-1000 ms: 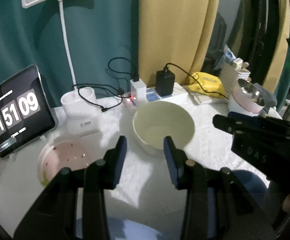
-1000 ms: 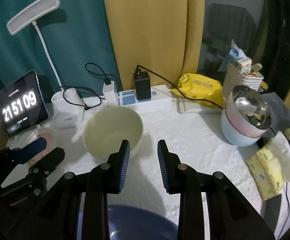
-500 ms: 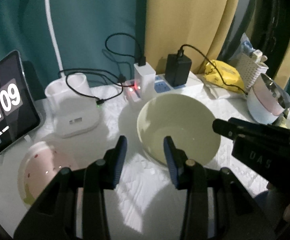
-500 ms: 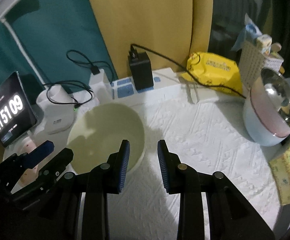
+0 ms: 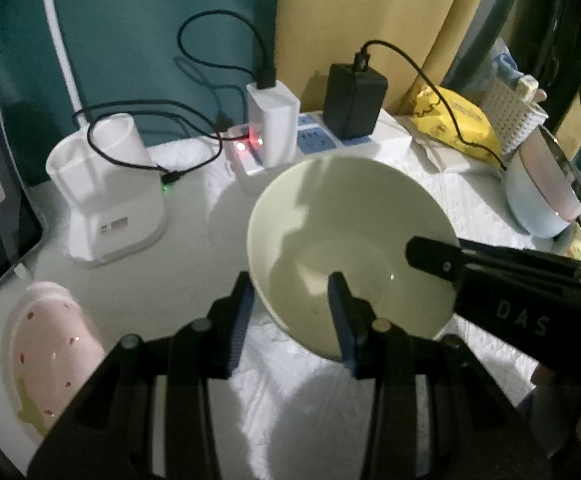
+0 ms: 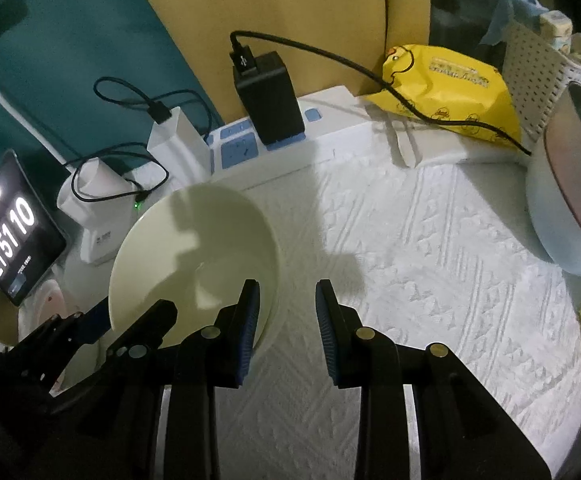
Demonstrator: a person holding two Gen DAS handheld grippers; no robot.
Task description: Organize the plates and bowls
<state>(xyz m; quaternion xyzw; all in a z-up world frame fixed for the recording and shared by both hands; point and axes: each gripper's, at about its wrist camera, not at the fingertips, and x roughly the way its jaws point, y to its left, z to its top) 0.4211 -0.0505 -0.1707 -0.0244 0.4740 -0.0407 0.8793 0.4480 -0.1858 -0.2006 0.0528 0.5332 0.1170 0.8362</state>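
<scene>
A pale green bowl [image 5: 350, 236] stands upright on the white cloth; it also shows in the right wrist view [image 6: 194, 256]. My left gripper [image 5: 290, 304] is open and straddles the bowl's near-left rim, one finger outside and one inside. My right gripper [image 6: 286, 308] is open, its left finger at the bowl's right rim, the other over bare cloth. It reaches across the bowl in the left wrist view [image 5: 490, 276]. A pink speckled bowl [image 5: 50, 356] sits at the left. A stack of pink and blue bowls [image 6: 570, 208] stands at the right.
A power strip [image 6: 290, 148] with chargers and cables lies behind the green bowl. A white lamp base [image 5: 106, 196] and a tablet clock [image 6: 10, 228] stand at the left. A yellow packet [image 6: 454, 88] and a white basket [image 6: 546, 68] are at the back right.
Both grippers have moved forward and down to the green bowl. The left gripper's fingers now straddle its rim, and the right gripper's left finger has reached its right rim.
</scene>
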